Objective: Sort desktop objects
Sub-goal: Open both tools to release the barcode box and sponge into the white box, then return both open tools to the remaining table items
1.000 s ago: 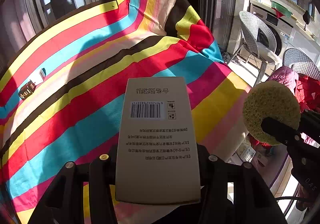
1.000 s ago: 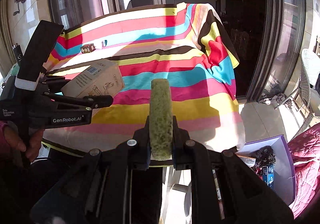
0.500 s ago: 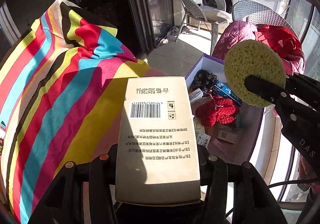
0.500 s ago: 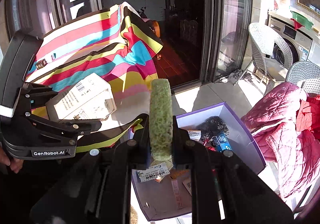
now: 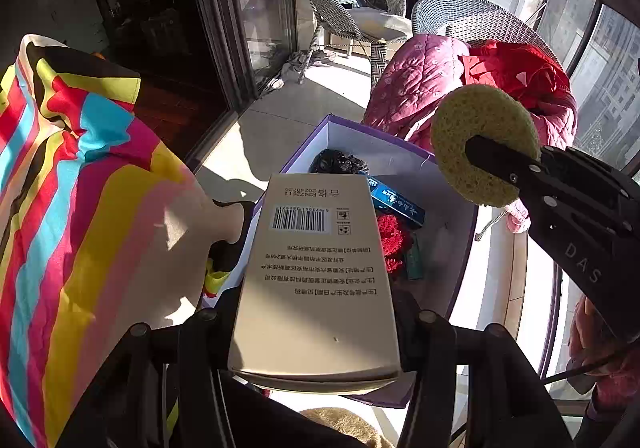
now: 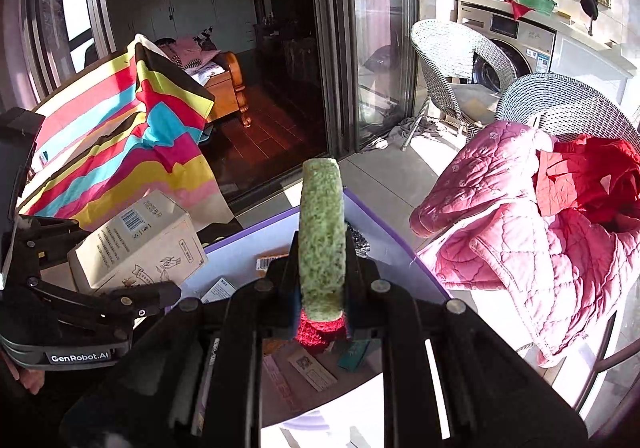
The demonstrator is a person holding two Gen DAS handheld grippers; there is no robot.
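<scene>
My left gripper (image 5: 316, 312) is shut on a beige cardboard box (image 5: 316, 272) with a barcode, held over the purple storage box (image 5: 460, 248) on the floor. The cardboard box also shows in the right wrist view (image 6: 136, 244). My right gripper (image 6: 322, 268) is shut on a round yellow-green sponge (image 6: 322, 232), held on edge above the same purple box (image 6: 384, 232). The sponge shows face-on in the left wrist view (image 5: 484, 143). The purple box holds a red knitted item (image 5: 394, 240), a blue packet (image 5: 396, 203), a black bundle (image 5: 338, 161) and paper slips.
The table under the striped cloth (image 5: 80, 207) stands to the left. A pink quilted jacket (image 6: 520, 232) on a wicker chair (image 6: 568, 103) is to the right, with a second wicker chair (image 6: 452, 59) and a washing machine (image 6: 516, 43) behind. Glass doors (image 6: 360, 47) lie ahead.
Both grippers have swung right, away from the striped table, and now hang over the purple box on the floor. Each still holds its object.
</scene>
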